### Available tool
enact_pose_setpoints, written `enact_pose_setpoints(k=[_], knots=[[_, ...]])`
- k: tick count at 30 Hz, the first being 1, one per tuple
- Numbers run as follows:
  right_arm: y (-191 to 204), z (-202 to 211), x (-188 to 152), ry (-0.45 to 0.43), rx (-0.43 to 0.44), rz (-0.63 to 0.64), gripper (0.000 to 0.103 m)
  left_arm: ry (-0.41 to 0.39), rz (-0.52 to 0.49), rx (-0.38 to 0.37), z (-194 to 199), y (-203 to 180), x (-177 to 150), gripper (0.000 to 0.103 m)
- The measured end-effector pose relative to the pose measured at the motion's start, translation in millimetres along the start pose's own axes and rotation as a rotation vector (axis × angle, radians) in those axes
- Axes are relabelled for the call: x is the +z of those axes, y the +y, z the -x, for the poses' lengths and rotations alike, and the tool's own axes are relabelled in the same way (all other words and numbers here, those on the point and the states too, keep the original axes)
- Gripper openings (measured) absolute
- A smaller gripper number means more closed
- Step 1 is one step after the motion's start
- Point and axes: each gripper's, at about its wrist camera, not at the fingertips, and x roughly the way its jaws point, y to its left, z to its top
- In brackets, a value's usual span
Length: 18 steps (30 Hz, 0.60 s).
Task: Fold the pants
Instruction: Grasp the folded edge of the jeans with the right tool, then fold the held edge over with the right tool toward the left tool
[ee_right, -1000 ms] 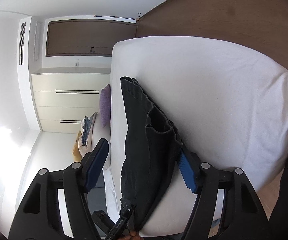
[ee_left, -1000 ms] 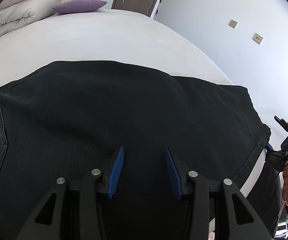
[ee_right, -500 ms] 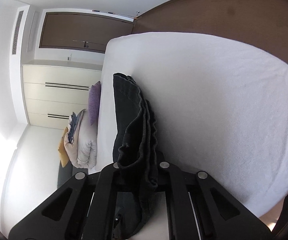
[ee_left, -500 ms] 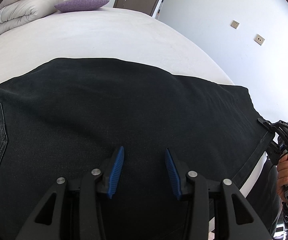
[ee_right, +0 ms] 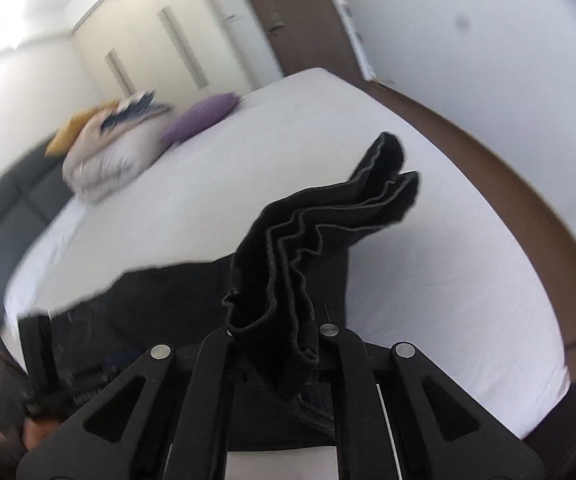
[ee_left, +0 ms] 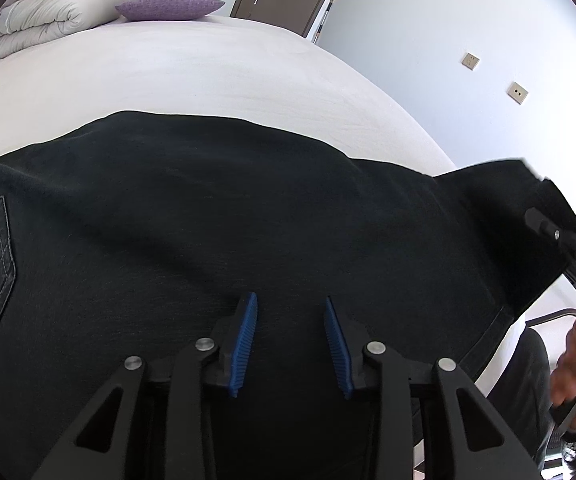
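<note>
My right gripper (ee_right: pixel 276 344) has its fingers clamped on the hem end of the black pants (ee_left: pixel 224 216), lifted off the bed (ee_left: pixel 216 68). The pants run lengthwise toward my left, where the left gripper (ee_left: pixel 290 340), which has just been narrowing with its fingers still apart and holding nothing, hovers over the middle.

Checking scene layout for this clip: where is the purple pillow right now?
The purple pillow lies at the bed's far end, beside the folded duvet, well beyond the black pants.
</note>
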Motion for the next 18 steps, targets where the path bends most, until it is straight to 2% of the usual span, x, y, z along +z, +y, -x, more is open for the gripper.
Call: enact_pose_setpoints(k=[1, 3, 4, 5, 6, 8, 12, 16, 18], knots=[[26.7, -8.2, -6.8, 0.036, -0.002, 0.115, 0.006, -0.005, 0.015, -0.009, 2.1, 1.4, 1.7, 0.035], [63.9, -27.5, -25.9, 0.121, 0.008, 0.260, 0.006, -0.010, 0.057, -0.034, 5.6, 4.3, 4.6, 0.037], [74.5, -38.7, -36.2, 0.160, 0.014, 0.299, 0.006, -0.011, 0.079, -0.050, 6.9, 5.3, 6.5, 0.044], [80.5, -49.0, -44.0, 0.195, 0.015, 0.318, 0.006, -0.011, 0.096, -0.066, 7.7, 5.0, 8.4, 0.056], [84.2, -56.1, -51.4, 0.222, 0.014, 0.332, 0.006, -0.013, 0.111, -0.085, 8.3, 3.9, 10.1, 0.063], [87.8, -60.8, -59.2, 0.213, -0.015, 0.375, 0.006, -0.012, 0.146, -0.137, 6.6, -0.1, 14.8, 0.085], [84.0, -61.1, -58.8, 0.197, -0.021, 0.386, 0.006, 0.023, 0.214, -0.267, -8.0, -13.2, 27.5, 0.089], [91.8, -45.1, -70.8, 0.147, -0.047, 0.450, 0.006, 0.060, 0.250, -0.324, -22.2, -23.2, 41.2, 0.089], [97.5, -39.5, -74.6, 0.127, -0.057, 0.487, 0.006, 0.091, 0.274, -0.329, -32.2, -22.7, 46.2, 0.089]])
